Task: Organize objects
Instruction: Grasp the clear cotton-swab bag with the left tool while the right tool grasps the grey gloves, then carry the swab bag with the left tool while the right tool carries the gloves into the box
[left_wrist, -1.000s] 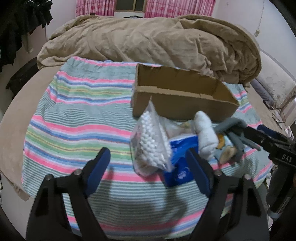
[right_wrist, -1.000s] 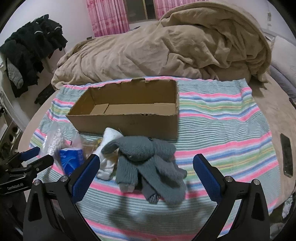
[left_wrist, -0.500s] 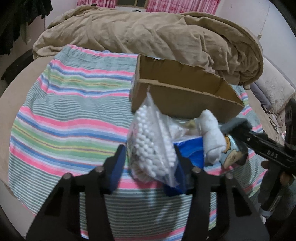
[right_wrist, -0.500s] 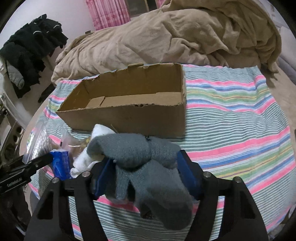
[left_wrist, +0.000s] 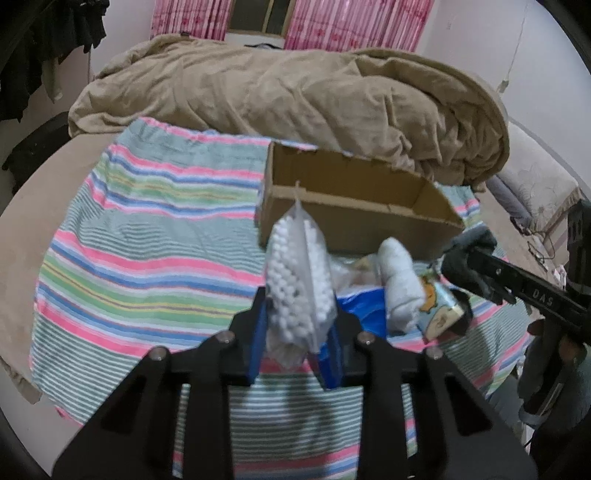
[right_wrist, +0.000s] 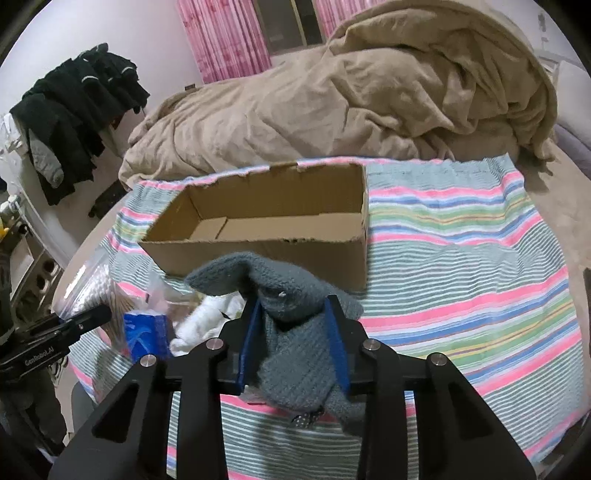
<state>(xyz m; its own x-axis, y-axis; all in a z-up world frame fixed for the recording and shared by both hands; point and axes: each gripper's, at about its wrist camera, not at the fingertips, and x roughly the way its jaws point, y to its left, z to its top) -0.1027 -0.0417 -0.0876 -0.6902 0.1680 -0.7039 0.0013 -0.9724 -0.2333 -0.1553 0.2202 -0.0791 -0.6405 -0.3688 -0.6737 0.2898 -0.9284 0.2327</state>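
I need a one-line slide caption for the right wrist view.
Right gripper shut on grey knit gloves, in front of the open cardboard box on a striped blanket.

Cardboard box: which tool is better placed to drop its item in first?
Right, probably. The right tool grips the grey gloves just before the cardboard box, facing its long open side. The left tool, gripping the cotton swab bag, sits toward the box's end.

Grey gloves (right_wrist: 295, 332), a brown box (right_wrist: 266, 221), a pink-green-blue striped cloth (right_wrist: 461, 266), a tan duvet (right_wrist: 332, 92).
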